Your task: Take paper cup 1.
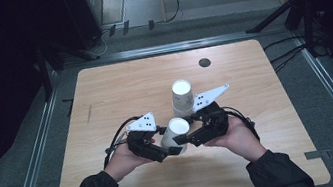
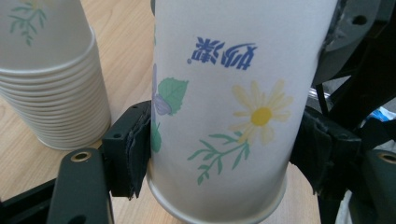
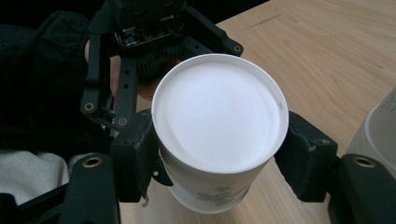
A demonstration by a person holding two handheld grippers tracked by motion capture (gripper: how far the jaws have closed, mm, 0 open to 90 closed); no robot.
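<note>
A light wooden table (image 1: 118, 86) stands on grey floor in a dark room. Upside down above its front half, a white paper cup (image 1: 175, 135) printed with a yellow daisy is clamped by both the left gripper (image 1: 163, 150) and right gripper (image 1: 185, 141). A stack of cups (image 1: 182, 98) stands just behind.

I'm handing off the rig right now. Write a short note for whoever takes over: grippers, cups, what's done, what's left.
Left gripper: shut on the single cup, pads pressing its wall near the rim.
Right gripper: shut on the same cup, near its base.
The cup is upside down, held off the table, beside the cup stack.
Done: one cup is off the stack.
Left, likely: hand over or place it.
</note>
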